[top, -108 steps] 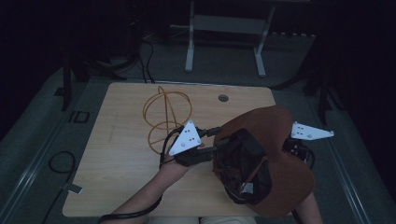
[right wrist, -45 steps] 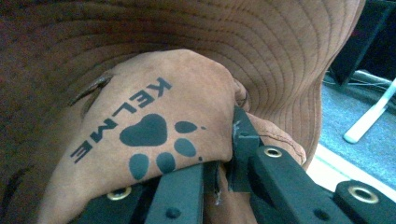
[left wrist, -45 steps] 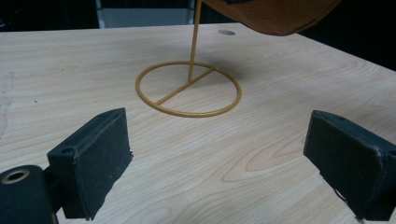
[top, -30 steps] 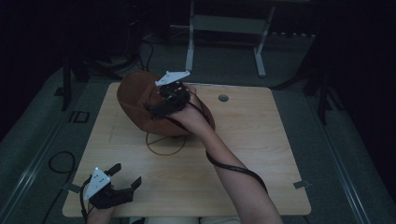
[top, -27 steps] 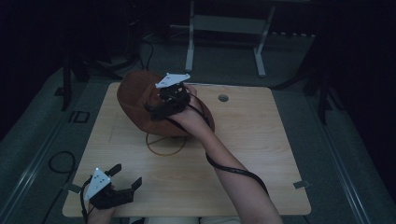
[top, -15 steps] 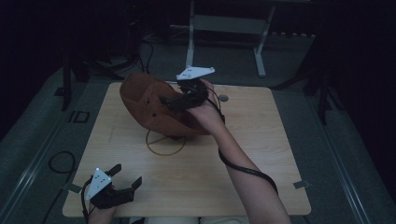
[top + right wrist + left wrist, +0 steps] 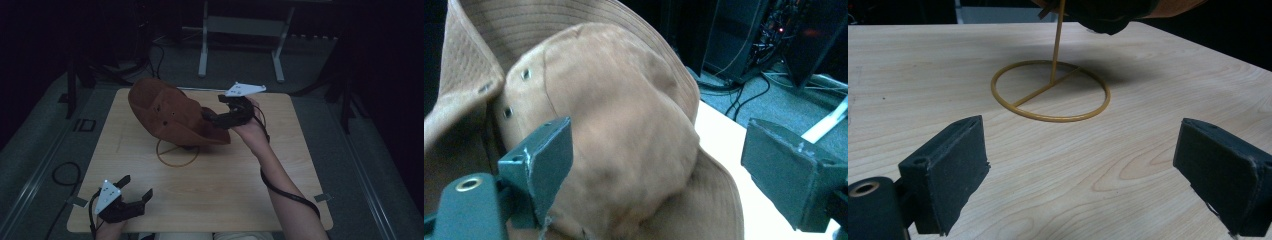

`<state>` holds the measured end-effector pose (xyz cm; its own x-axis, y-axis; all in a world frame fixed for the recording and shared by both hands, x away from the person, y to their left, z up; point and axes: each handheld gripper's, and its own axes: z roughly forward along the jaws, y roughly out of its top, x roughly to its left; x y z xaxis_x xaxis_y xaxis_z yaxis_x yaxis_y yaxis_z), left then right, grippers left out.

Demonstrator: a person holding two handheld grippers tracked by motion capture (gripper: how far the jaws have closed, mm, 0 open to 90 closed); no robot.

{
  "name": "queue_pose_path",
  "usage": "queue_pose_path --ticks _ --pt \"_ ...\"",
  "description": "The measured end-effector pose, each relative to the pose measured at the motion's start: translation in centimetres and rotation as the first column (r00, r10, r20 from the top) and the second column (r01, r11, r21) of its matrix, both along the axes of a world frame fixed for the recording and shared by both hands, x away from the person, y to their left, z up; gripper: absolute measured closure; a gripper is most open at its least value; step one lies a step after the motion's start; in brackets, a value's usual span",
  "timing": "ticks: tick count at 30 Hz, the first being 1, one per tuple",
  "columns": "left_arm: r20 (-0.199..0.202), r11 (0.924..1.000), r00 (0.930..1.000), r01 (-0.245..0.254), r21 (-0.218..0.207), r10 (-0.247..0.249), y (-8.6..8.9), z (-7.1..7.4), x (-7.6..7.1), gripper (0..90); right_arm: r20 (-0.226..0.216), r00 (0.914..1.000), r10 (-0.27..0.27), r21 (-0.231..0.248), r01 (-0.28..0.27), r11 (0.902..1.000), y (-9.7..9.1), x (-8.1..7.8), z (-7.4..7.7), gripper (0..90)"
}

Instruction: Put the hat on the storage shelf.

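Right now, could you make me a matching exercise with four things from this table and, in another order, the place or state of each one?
Things:
1. brown hat
2. yellow wire stand
3. left gripper
4. right gripper

Places or states:
A. open, at the table's near left corner
B. open, beside the hat's brim
C. sitting on top of the stand
D. ring base flat on the table

Pairs: 1-C, 2-D, 3-A, 4-B

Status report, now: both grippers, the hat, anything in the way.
Left gripper open, idle at near table edge. Right gripper open, jaws spread beside hat. Hat sits on wire stand, tilted. Nothing in the way.
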<state>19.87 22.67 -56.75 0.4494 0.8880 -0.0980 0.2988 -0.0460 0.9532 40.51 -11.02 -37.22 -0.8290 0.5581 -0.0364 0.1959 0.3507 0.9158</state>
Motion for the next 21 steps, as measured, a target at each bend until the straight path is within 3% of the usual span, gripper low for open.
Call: queue_pose_path --ticks 10,21 --pt "-0.008 0.9999 1.0000 0.000 0.013 0.000 -0.3 -0.2 0.2 7.5 -0.030 0.9981 -0.053 -0.001 0.053 0.9986 -4.8 -0.7 -2.7 13.3" --pt "-0.006 0.9999 0.9999 -0.009 0.009 0.009 -0.2 -0.3 0.3 7.4 -0.082 0.9934 -0.080 -0.002 0.080 0.9968 -8.0 -1.5 -6.7 13.5"
